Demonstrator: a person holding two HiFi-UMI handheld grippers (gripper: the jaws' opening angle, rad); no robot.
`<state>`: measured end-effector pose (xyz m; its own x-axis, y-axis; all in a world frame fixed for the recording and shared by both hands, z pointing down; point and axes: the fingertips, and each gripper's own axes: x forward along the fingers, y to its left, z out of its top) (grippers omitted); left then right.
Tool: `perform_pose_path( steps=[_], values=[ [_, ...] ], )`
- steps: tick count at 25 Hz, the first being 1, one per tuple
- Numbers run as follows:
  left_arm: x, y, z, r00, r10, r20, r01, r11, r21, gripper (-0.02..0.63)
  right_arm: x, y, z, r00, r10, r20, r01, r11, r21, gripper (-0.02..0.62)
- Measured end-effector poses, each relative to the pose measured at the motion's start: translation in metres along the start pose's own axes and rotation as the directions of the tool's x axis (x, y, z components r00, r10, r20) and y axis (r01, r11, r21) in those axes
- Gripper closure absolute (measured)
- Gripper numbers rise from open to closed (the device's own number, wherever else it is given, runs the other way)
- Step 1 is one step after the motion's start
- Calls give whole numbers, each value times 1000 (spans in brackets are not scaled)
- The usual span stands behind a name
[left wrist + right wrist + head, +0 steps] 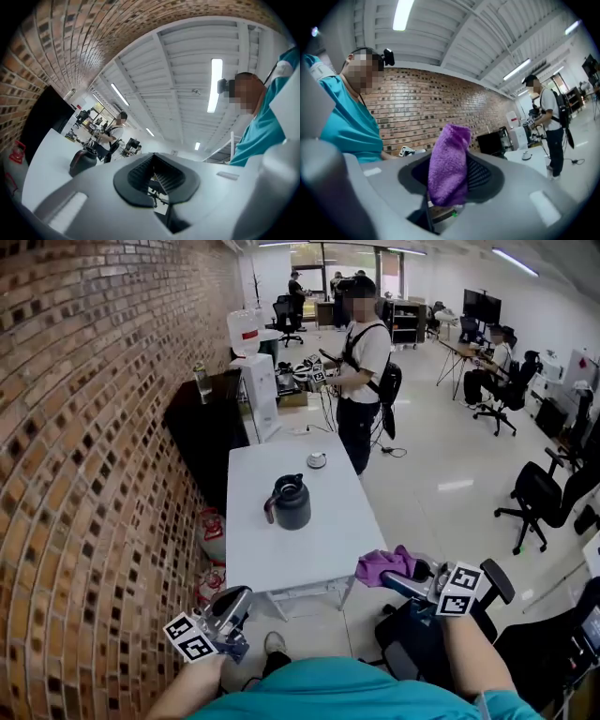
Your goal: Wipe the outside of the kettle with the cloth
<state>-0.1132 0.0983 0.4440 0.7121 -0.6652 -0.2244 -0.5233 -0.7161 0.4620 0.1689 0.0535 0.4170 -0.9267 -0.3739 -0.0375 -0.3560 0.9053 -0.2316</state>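
The kettle stands upright in the middle of the table, well apart from both grippers. The right gripper pinches the purple cloth beside the table's near corner. The left gripper is closed on nothing. Whether wiping comes next or is over, I think a firm pinch matters.

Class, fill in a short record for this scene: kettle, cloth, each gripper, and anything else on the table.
Kettle: dark grey kettle, upright on the white rectangular table, untouched.
Cloth: purple terry cloth, clamped in the right gripper, off the table's near right corner.
Left hand: left gripper, jaws together, empty, by the table's near left corner.
Also on table: small round white object, beyond the kettle.
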Motion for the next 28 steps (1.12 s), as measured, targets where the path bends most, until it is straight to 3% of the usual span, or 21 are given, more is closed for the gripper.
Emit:
perform_pose_path(
  steps=[6, 13, 24, 28],
  values=[
    [-28, -83, -7, 995, 80, -53, -76, 994, 84, 604, -42, 36, -4, 1000, -7, 29, 6, 1000, 23, 445],
    [-46, -120, -4, 994, 100, -48, -92, 986, 137, 604, -63, 67, -17, 999, -22, 35, 20, 998, 55, 445],
    [-93, -102, -5, 991, 40, -128, -15, 981, 193, 604, -28, 105, -25, 993, -118, 11, 118, 993, 9, 446],
    [-100, -90, 3, 992, 20, -121, 3, 981, 192, 604, -5, 114, -23, 993, -121, 8, 121, 993, -5, 446]
  ],
)
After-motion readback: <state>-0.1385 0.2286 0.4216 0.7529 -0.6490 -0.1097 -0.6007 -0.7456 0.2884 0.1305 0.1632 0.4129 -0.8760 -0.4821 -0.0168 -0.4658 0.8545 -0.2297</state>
